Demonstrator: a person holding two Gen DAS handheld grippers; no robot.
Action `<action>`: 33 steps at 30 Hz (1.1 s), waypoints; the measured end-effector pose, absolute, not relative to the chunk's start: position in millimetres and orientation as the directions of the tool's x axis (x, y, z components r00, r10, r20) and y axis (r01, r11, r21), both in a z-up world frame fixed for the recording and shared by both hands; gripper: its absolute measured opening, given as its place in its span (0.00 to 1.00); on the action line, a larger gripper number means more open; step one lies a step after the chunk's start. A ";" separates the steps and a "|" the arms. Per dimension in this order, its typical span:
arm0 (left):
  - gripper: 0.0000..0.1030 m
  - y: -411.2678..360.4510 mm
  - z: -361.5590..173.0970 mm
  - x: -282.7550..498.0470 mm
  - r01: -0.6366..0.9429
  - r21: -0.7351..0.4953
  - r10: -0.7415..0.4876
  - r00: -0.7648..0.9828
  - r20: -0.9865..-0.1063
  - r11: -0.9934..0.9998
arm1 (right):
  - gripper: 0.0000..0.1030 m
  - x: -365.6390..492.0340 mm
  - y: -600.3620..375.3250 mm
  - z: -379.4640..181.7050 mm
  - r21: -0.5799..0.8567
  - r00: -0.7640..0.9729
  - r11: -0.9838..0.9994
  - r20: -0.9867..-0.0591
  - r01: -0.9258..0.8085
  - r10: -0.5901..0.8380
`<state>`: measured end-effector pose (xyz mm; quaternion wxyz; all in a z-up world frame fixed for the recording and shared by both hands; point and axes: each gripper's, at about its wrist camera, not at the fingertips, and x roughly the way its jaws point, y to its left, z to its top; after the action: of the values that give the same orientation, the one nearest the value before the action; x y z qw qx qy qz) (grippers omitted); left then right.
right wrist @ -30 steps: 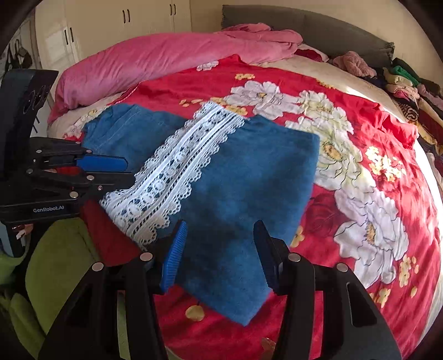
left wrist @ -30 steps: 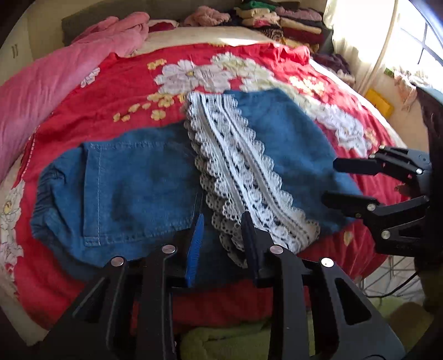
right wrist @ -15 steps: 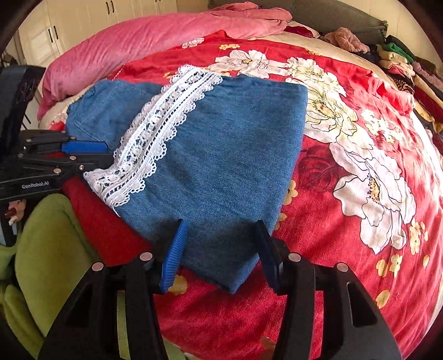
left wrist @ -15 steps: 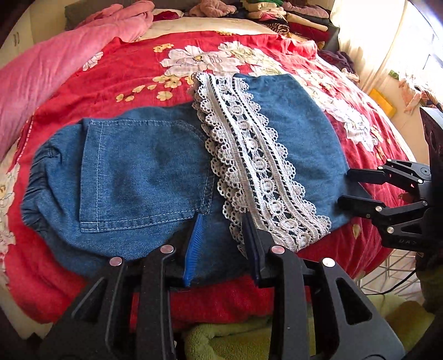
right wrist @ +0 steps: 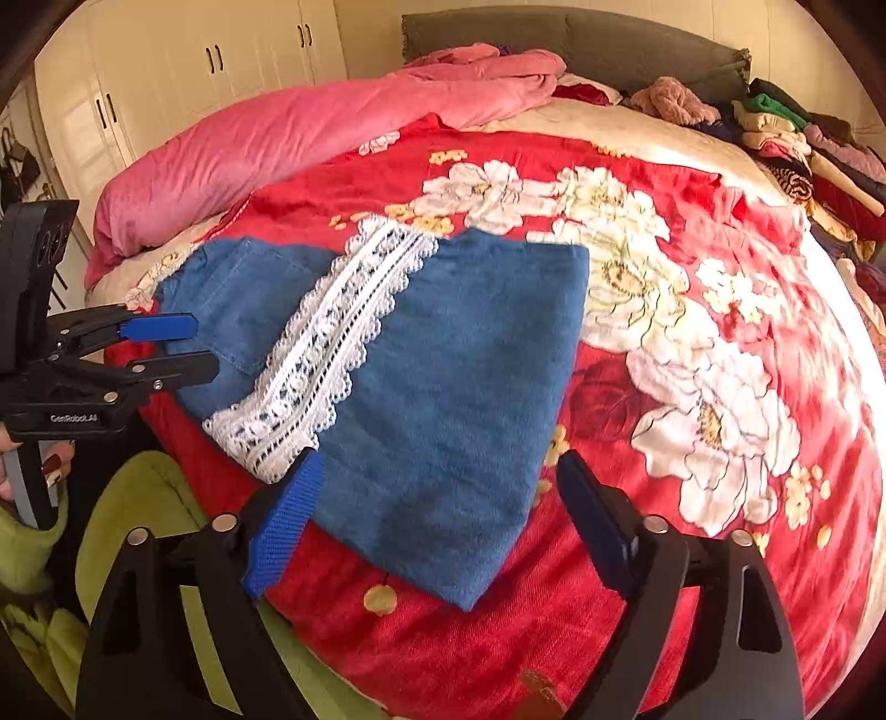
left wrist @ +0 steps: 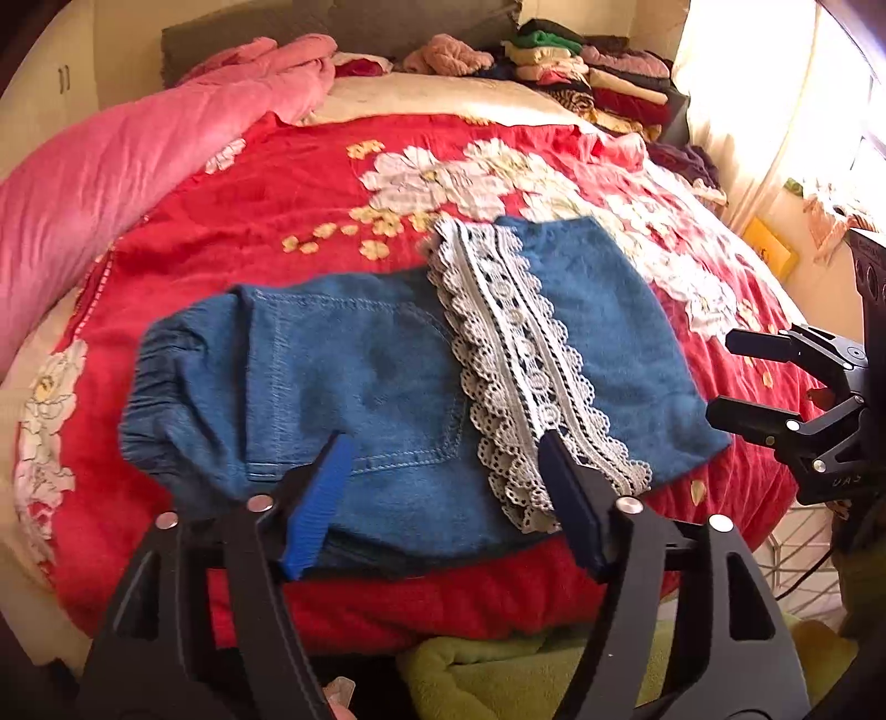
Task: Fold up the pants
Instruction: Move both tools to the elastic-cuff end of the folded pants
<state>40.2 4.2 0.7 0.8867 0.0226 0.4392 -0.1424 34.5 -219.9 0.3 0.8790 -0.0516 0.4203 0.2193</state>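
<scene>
Blue denim pants (left wrist: 365,382) lie folded on the red floral bedspread (left wrist: 277,199), with a white lace band (left wrist: 515,360) across the middle. They also show in the right wrist view (right wrist: 459,376), lace band (right wrist: 332,354) on the left. My left gripper (left wrist: 443,459) is open and empty, hovering over the near edge by the back pocket and lace. My right gripper (right wrist: 437,476) is open and empty above the near corner of the folded leg. Each gripper shows in the other's view: the right (left wrist: 742,371), the left (right wrist: 177,346).
A pink quilt (left wrist: 111,166) lies along the far left of the bed. Stacks of folded clothes (left wrist: 587,77) sit at the far right by the grey headboard (right wrist: 609,39). White wardrobe doors (right wrist: 166,83) stand behind. Green cloth (left wrist: 526,675) is below the bed's near edge.
Both grippers have opened wider and pulled back from the pants, which now look smaller and farther away. The pants lie as before.
</scene>
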 end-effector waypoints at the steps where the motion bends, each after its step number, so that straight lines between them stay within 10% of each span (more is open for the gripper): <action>1: 0.68 7.9 4.8 38.5 0.263 -0.082 -0.227 0.586 -0.777 0.961 | 0.87 35.3 -218.5 3.5 0.092 0.554 0.898 -0.758 -0.431 0.344; 33: 0.89 127.3 13.8 26.6 -0.016 -0.093 -0.058 0.668 -0.742 0.996 | 0.93 109.9 -69.3 60.2 0.013 0.538 0.769 -0.706 -0.640 0.460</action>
<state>26.6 127.3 13.8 0.9122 -0.0458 0.4071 -0.0116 109.9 -69.3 60.2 0.8682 -0.1243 0.3614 0.3167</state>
